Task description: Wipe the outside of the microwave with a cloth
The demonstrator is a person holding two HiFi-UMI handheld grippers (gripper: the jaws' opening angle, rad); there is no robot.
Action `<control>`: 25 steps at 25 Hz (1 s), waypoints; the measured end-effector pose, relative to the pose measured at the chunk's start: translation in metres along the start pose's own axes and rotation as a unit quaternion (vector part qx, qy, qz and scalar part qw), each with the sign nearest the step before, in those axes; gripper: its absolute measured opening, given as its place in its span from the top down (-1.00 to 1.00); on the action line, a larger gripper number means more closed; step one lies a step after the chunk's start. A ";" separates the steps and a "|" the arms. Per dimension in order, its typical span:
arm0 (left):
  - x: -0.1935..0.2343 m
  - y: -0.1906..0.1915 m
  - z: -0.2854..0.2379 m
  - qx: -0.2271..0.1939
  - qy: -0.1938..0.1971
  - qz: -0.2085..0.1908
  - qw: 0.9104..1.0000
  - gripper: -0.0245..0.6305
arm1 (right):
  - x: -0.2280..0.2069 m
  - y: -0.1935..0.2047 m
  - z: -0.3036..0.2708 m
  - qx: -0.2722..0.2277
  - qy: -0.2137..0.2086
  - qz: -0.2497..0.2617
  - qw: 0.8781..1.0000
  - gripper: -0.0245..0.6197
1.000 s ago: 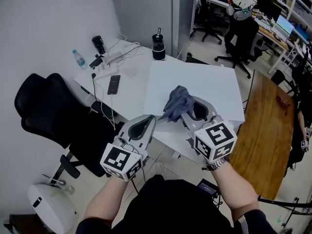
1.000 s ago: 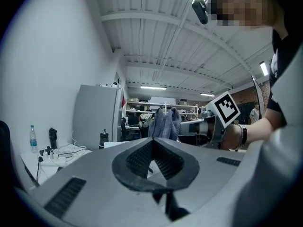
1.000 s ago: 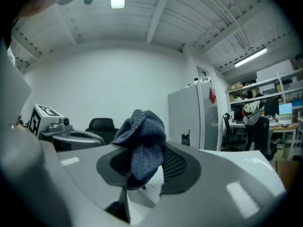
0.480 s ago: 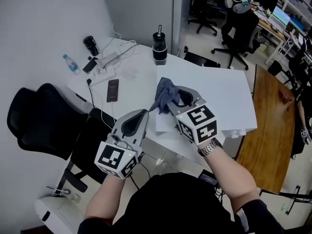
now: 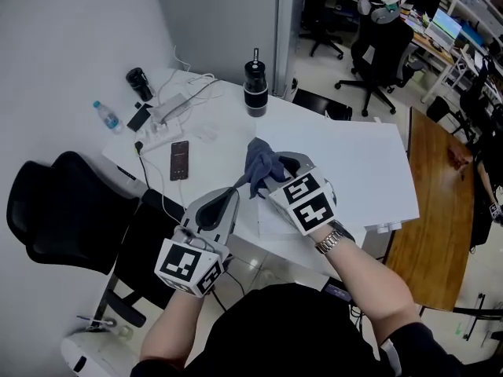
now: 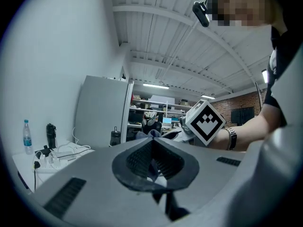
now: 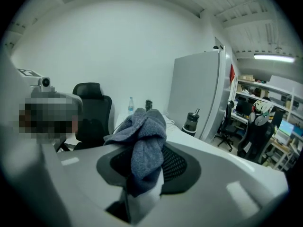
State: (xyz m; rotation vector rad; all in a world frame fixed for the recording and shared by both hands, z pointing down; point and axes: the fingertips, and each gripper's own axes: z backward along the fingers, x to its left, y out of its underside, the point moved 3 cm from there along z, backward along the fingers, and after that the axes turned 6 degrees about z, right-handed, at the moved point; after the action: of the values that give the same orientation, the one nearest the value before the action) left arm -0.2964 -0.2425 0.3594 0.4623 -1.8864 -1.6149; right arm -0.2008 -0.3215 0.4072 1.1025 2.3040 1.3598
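1. Cloth (image 5: 261, 162), grey-blue and bunched, sits at the centre of the head view, pinched between the jaws of your right hand-held gripper (image 5: 273, 173) over the white table (image 5: 354, 159).
2. Your left hand-held gripper (image 5: 233, 195), just lower left of it, has its jaws pressed together.

Below and ahead of the left gripper (image 5: 234, 192) and right gripper (image 5: 273, 170): white table (image 5: 216, 144), pushed against a plain white wall (image 5: 63, 45) and a tall grey cabinet (image 5: 224, 14). Left of the left gripper, black office chair (image 5: 55, 218). Right of the right gripper, brown wooden table (image 5: 428, 210). Far beyond both, pale floor (image 5: 330, 81) and more black chairs (image 5: 376, 61). Overhead, white ribbed ceiling (image 6: 156, 32) with a lit strip light (image 6: 153, 85). Brick wall (image 6: 241, 100) at the far end.
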 end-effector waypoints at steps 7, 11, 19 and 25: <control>0.005 0.001 -0.015 0.004 0.014 0.001 1.000 0.91 | -0.006 0.012 -0.009 0.044 0.000 0.017 0.999 0.53; 0.003 -0.001 -0.021 0.003 0.025 -0.003 1.000 0.91 | -0.011 0.016 -0.007 0.053 0.002 0.010 0.999 0.53; -0.004 -0.006 -0.029 0.002 0.041 -0.011 0.999 0.91 | -0.024 0.024 0.005 0.060 0.018 0.008 0.998 0.53; -0.015 -0.011 -0.032 0.002 0.047 -0.019 0.999 0.91 | -0.040 0.038 0.022 0.065 0.037 -0.002 0.997 0.53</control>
State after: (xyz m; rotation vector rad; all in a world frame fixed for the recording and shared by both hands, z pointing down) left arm -0.2658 -0.2595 0.3476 0.5708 -1.8216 -1.5852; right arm -0.1434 -0.3254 0.4207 1.1028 2.4773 1.2860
